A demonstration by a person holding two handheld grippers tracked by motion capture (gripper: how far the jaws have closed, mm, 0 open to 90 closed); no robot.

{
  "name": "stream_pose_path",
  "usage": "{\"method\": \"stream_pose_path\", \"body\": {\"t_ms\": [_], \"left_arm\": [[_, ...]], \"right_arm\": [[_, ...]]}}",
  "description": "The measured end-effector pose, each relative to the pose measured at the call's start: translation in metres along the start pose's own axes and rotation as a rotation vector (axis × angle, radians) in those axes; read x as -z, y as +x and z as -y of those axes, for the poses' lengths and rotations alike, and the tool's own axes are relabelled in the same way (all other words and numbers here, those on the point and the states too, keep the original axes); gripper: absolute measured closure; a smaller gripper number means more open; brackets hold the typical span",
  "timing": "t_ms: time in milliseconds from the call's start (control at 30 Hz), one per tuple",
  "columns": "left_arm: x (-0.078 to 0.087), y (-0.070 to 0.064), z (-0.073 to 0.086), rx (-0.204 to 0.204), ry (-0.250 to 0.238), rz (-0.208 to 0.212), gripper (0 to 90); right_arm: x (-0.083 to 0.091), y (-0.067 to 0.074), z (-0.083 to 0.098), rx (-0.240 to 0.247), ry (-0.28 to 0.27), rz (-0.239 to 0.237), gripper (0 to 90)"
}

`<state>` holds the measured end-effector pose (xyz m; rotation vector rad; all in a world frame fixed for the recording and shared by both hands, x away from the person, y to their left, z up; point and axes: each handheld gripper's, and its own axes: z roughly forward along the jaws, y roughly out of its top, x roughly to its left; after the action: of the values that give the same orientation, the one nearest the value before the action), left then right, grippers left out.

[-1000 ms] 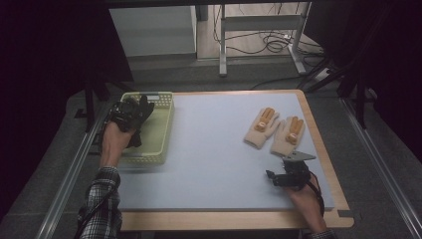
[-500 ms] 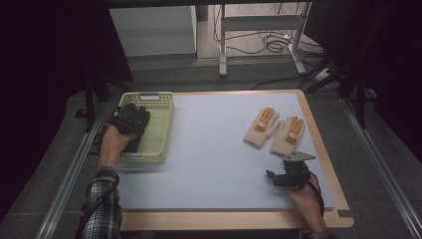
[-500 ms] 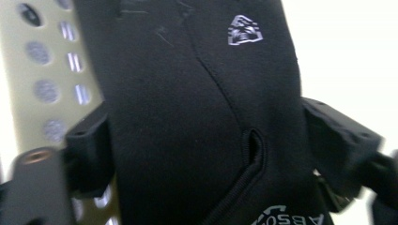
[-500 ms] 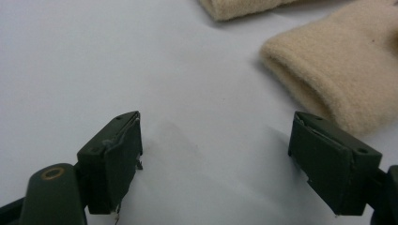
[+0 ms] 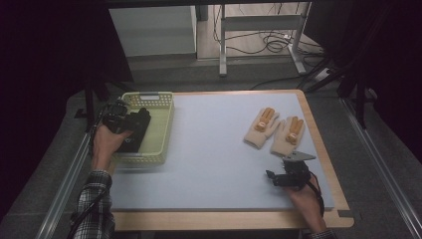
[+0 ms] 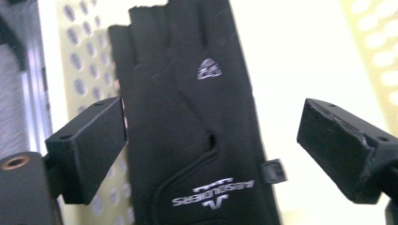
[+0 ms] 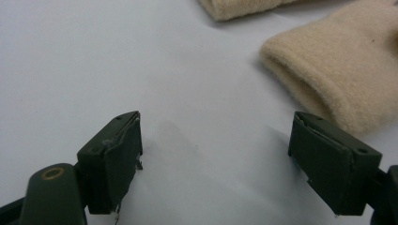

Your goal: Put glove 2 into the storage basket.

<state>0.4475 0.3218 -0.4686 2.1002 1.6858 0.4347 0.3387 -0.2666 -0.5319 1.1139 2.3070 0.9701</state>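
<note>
A black fingerless glove (image 5: 138, 130) lies in the pale yellow basket (image 5: 166, 115) at the table's left. My left gripper (image 5: 130, 125) hovers over it; its jaws have just been opening. In the left gripper view the glove (image 6: 187, 117) lies flat below my left gripper (image 6: 211, 140), whose pads stand wide apart and do not press it. Two beige knitted gloves (image 5: 261, 128) (image 5: 287, 137) with orange patches lie side by side at the right. My right gripper (image 5: 272, 177) rests open near the front edge, just short of them. In the right gripper view a beige cuff (image 7: 338, 75) lies beyond my right gripper (image 7: 216, 150).
The table has a light blue mat (image 5: 214, 149) with a wooden border (image 5: 224, 219). The basket's perforated wall (image 6: 80, 61) runs beside the left jaw. Metal rails flank the table, and a desk frame with cables stands behind it.
The left gripper has let go of the black glove, which now lies in the basket, and the left hand has drawn back slightly toward the near side. The right hand has stayed still.
</note>
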Motion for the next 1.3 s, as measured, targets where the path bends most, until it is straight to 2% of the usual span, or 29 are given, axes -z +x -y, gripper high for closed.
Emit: {"method": "stream_pose_path", "body": {"t_ms": [33, 100, 133, 167, 300, 467, 500, 533, 567, 600, 633, 667, 733, 767, 800, 933, 967, 1000, 1033, 1067, 1300], "left_arm": [[0.0, 0.0, 0.0, 0.0, 0.0, 0.0, 7.3], [0.003, -0.003, 0.002, -0.004, -0.038, 0.029, 6.6], [0.007, -0.009, 0.004, -0.013, -0.066, 0.061, 5.3], [0.007, -0.009, 0.004, -0.013, -0.066, 0.061, 4.8], [0.015, -0.028, 0.008, -0.09, -0.096, 0.082, 2.9], [0.024, -0.047, 0.012, -0.145, -0.144, 0.125, 2.0], [0.024, -0.047, 0.012, -0.145, -0.144, 0.125, 1.9], [0.027, -0.056, 0.014, -0.17, -0.165, 0.136, 1.8], [0.027, -0.056, 0.014, -0.17, -0.165, 0.136, 1.7], [0.03, -0.065, 0.016, -0.199, -0.187, 0.147, 1.4], [0.032, -0.069, 0.017, -0.21, -0.203, 0.156, 1.4], [0.032, -0.069, 0.017, -0.21, -0.203, 0.156, 1.4], [0.037, -0.082, 0.021, -0.232, -0.235, 0.184, 1.1], [0.037, -0.082, 0.021, -0.232, -0.235, 0.184, 1.2], [0.041, -0.092, 0.024, -0.256, -0.256, 0.199, 1.2], [0.048, -0.113, 0.032, -0.302, -0.294, 0.239, 1.2], [0.048, -0.113, 0.032, -0.302, -0.294, 0.239, 1.2], [0.052, -0.125, 0.037, -0.324, -0.31, 0.266, 1.1], [0.052, -0.125, 0.037, -0.324, -0.31, 0.266, 1.2], [0.053, -0.136, 0.042, -0.35, -0.32, 0.292, 1.2], [0.048, -0.175, 0.066, -0.424, -0.336, 0.349, 1.3]], "right_arm": [[0.0, 0.0, 0.0, 0.0, 0.0, 0.0, 17.5], [0.0, 0.0, 0.0, 0.0, 0.0, 0.0, 17.5], [0.0, 0.0, 0.0, 0.0, 0.0, 0.0, 17.4], [0.0, 0.0, 0.0, 0.0, 0.0, 0.0, 17.4], [0.0, 0.0, 0.0, 0.0, 0.0, 0.0, 17.5], [0.0, 0.0, 0.0, 0.0, 0.0, 0.0, 17.5], [0.0, 0.0, 0.0, 0.0, 0.0, 0.0, 17.5], [0.0, 0.0, 0.0, -0.001, 0.001, 0.0, 17.5], [0.0, 0.0, 0.0, -0.001, 0.001, 0.0, 17.5], [0.0, 0.0, 0.0, -0.001, 0.001, 0.0, 17.5], [0.0, 0.0, 0.0, 0.0, 0.001, 0.0, 17.5], [0.0, 0.0, 0.0, 0.0, 0.001, 0.0, 17.5], [0.0, 0.0, 0.0, 0.001, 0.003, 0.001, 17.5], [0.0, 0.0, 0.0, 0.001, 0.003, 0.001, 17.5], [0.0, 0.0, 0.0, 0.001, 0.003, 0.001, 17.5], [0.0, 0.0, 0.0, 0.002, 0.003, 0.001, 17.5], [0.0, 0.0, 0.0, 0.002, 0.003, 0.001, 17.5], [0.0, 0.0, 0.0, 0.0, 0.003, 0.0, 17.5], [0.0, 0.0, 0.0, 0.0, 0.003, 0.0, 17.5], [0.0, 0.0, 0.0, 0.002, 0.002, 0.0, 17.5], [0.0, 0.0, 0.0, 0.001, 0.003, 0.0, 17.5]]}}
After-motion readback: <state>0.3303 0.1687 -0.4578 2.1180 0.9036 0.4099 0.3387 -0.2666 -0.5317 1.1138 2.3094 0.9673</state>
